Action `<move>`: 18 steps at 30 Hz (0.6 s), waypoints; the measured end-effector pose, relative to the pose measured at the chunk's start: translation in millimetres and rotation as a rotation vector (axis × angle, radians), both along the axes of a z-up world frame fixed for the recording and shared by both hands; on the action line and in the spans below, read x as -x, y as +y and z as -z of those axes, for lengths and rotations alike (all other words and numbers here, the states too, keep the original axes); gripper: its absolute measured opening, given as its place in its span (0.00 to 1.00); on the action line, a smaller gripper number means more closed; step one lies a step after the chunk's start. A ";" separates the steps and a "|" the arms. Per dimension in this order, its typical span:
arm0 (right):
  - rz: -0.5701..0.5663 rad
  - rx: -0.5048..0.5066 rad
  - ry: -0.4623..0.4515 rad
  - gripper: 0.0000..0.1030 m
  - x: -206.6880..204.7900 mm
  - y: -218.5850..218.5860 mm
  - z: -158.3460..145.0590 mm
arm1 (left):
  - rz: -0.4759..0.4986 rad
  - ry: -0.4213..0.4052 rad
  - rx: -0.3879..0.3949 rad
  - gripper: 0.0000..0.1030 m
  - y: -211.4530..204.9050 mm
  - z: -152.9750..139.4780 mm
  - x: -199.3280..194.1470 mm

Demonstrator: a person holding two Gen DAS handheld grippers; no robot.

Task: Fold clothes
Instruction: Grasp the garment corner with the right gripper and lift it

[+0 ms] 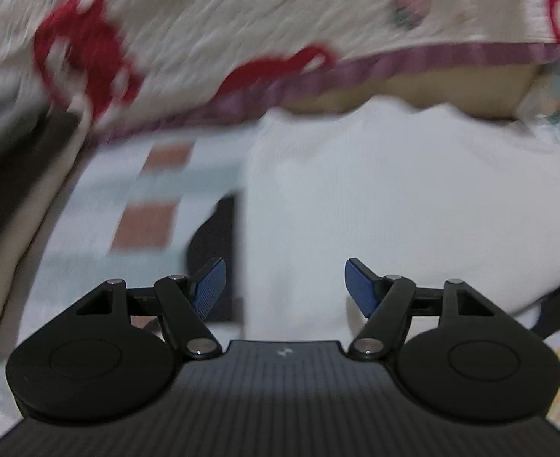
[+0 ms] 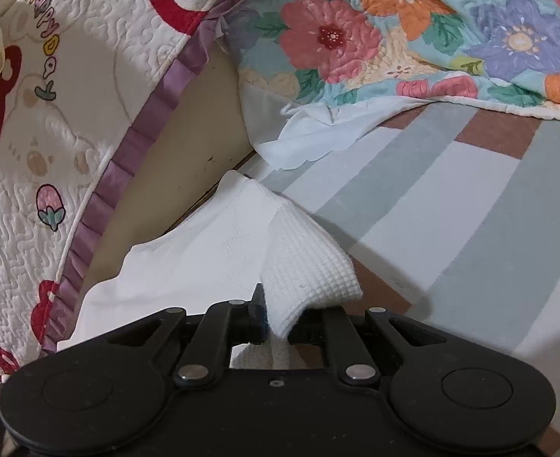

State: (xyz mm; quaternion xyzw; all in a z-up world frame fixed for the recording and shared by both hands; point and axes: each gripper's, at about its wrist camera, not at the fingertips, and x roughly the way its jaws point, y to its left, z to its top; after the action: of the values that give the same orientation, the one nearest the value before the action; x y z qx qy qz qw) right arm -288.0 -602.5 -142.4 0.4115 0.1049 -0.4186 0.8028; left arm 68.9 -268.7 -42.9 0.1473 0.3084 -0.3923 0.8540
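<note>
A white waffle-knit garment (image 2: 242,236) lies on a striped bed sheet (image 2: 451,209). My right gripper (image 2: 278,323) is shut on a raised fold of it, which bunches up over the jaws. In the left wrist view the same white garment (image 1: 394,198) spreads wide ahead. My left gripper (image 1: 284,285) stands open above it, blue pads (image 1: 209,285) apart with nothing pinched between them. That view is blurred. A dark patch (image 1: 219,236) shows beside the garment's left edge; what it is I cannot tell.
A white quilted cover with red bears and a purple frill (image 2: 89,133) hangs at the left, over a beige headboard (image 2: 204,122). A floral quilt (image 2: 413,38) lies at the back right. The bear cover (image 1: 204,19) also fills the top of the left wrist view.
</note>
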 end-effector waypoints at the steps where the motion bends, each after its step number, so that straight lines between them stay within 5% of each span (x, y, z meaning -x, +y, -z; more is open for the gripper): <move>1: 0.001 0.004 0.002 0.09 -0.2 0.7 0.2 | 0.052 0.009 0.037 0.66 -14.7 -4.4 12.1; 3: 0.005 0.007 0.001 0.09 0.3 1.6 1.2 | 0.175 0.066 0.104 0.66 -48.9 -7.3 33.4; 7: -0.005 0.021 -0.006 0.09 0.5 2.4 -3.3 | 0.322 0.180 0.010 0.65 -116.0 13.9 55.9; 9: -0.029 0.052 -0.007 0.09 -0.4 3.1 -10.8 | 0.322 0.266 -0.047 0.64 -134.4 32.1 55.0; 11: -0.064 0.088 0.008 0.09 -4.8 5.2 -21.7 | 0.330 0.277 -0.038 0.72 -136.2 39.8 54.7; 15: -0.111 0.125 -0.011 0.09 -13.9 7.2 -47.9 | 0.346 0.264 -0.054 0.72 -138.0 41.6 58.6; 18: -0.174 0.149 -0.061 0.10 -30.2 7.7 -72.0 | 0.339 0.330 -0.036 0.72 -133.1 38.6 46.0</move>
State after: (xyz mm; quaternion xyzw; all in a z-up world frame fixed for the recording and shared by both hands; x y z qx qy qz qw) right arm -257.8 -594.8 -70.4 0.3527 0.0844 -0.3411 0.8672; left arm 22.8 -401.9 -81.5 0.1462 0.4217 -0.5432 0.7112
